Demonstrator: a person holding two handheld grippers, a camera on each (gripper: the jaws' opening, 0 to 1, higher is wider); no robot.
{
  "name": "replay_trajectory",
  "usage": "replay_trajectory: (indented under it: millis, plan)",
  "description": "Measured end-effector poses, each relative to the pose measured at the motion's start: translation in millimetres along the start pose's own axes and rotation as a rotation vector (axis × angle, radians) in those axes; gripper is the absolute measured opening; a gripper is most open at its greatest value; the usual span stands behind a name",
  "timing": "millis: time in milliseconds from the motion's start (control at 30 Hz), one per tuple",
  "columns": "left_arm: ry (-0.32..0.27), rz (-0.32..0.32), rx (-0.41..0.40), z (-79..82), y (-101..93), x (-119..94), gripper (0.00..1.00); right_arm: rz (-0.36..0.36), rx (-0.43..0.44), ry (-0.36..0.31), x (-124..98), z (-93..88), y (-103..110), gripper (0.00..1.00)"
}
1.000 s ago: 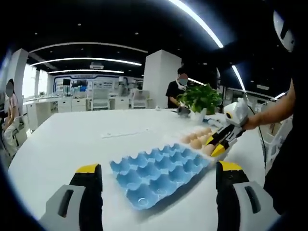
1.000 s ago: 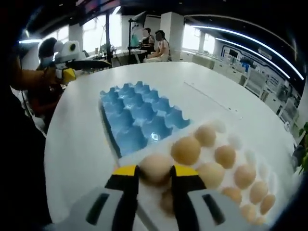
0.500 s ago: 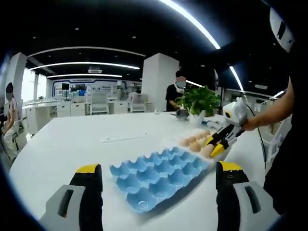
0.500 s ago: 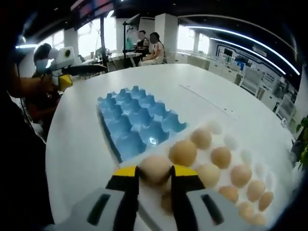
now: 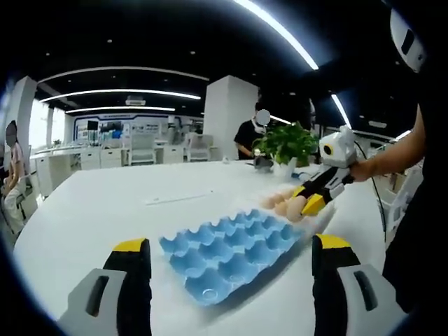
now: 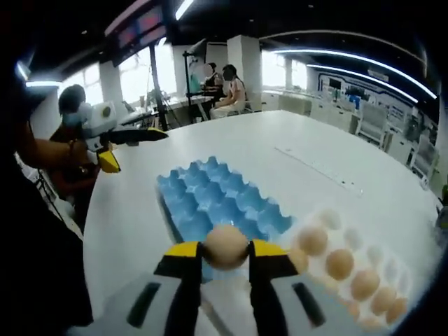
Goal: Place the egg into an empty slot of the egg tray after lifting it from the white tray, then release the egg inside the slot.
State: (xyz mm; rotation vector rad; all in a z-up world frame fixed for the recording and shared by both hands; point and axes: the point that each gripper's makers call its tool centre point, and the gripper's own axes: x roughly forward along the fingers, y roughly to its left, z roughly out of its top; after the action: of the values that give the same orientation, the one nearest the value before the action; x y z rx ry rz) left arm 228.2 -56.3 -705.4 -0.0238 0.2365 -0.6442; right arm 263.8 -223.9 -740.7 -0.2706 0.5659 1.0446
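My right gripper (image 6: 225, 253) is shut on a tan egg (image 6: 225, 246), held in the air above the near edge of the blue egg tray (image 6: 217, 206). All the blue tray's slots look empty. The white tray (image 6: 350, 269) lies to the lower right with several eggs in it. In the left gripper view, my left gripper (image 5: 231, 257) stands open over the table, in front of the blue egg tray (image 5: 231, 248). There the right gripper (image 5: 313, 201) appears at the right with the egg (image 5: 296, 207) above the white tray's eggs (image 5: 278, 204).
A white round table (image 5: 105, 203) carries both trays. A potted plant (image 5: 283, 143) stands at its far side. People sit and stand around the room (image 6: 227, 80). A thin strip (image 5: 178, 199) lies on the table beyond the blue tray.
My right gripper has lifted the egg off the white tray and carried it up toward the blue egg tray. The left gripper has stayed open and nearly still.
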Motion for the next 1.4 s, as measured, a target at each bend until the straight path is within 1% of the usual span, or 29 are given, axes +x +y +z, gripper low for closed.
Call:
replay_trajectory:
  millis: [67,200,300,433,500,633,700,900,1100,1233,1267,1300,1400]
  plan:
    - [0.001,-0.005,0.009,-0.4,-0.8,0.1,0.97,0.018,-0.018,-0.010,6.8,5.1,5.4,0.25]
    - [-0.006,-0.009,0.008,0.1,-0.9,0.0,0.97,0.053,-0.038,-0.008,23.0,14.5,16.8,0.25]
    - [-0.011,-0.015,0.018,0.1,-0.8,-1.3,0.96,0.083,-0.060,-0.017,36.0,24.9,27.5,0.25]
    - [-0.003,-0.024,0.016,-3.4,0.7,-3.9,0.96,0.131,-0.085,-0.029,54.3,38.7,43.8,0.25]
    - [-0.002,-0.027,0.016,-4.4,1.5,-4.7,0.96,0.144,-0.094,-0.031,62.4,43.3,49.7,0.25]
    - [0.008,-0.046,0.022,-6.6,1.5,-6.4,0.95,0.170,-0.118,-0.033,81.1,51.6,61.7,0.25]
    - [0.009,-0.057,0.028,-6.2,1.5,-7.0,0.94,0.190,-0.113,-0.030,91.4,55.5,67.9,0.25]
    - [0.007,-0.085,0.039,-3.4,0.8,-9.0,0.93,0.230,-0.137,-0.045,118.0,69.2,87.7,0.25]
    - [0.009,-0.100,0.035,-4.0,3.0,-10.9,0.92,0.262,-0.178,-0.027,136.5,70.0,103.7,0.25]
    - [0.009,-0.101,0.036,-4.1,3.1,-11.0,0.93,0.266,-0.177,-0.026,137.6,69.8,104.4,0.26]
    - [0.011,-0.099,0.040,-4.5,6.1,-12.4,0.92,0.286,-0.206,0.000,145.6,65.0,110.8,0.26]
    - [0.009,-0.100,0.041,-4.2,6.6,-12.7,0.92,0.288,-0.218,0.006,148.3,62.9,111.7,0.26]
    - [0.011,-0.103,0.036,-4.2,7.4,-12.8,0.91,0.295,-0.222,0.018,151.0,60.1,111.9,0.26]
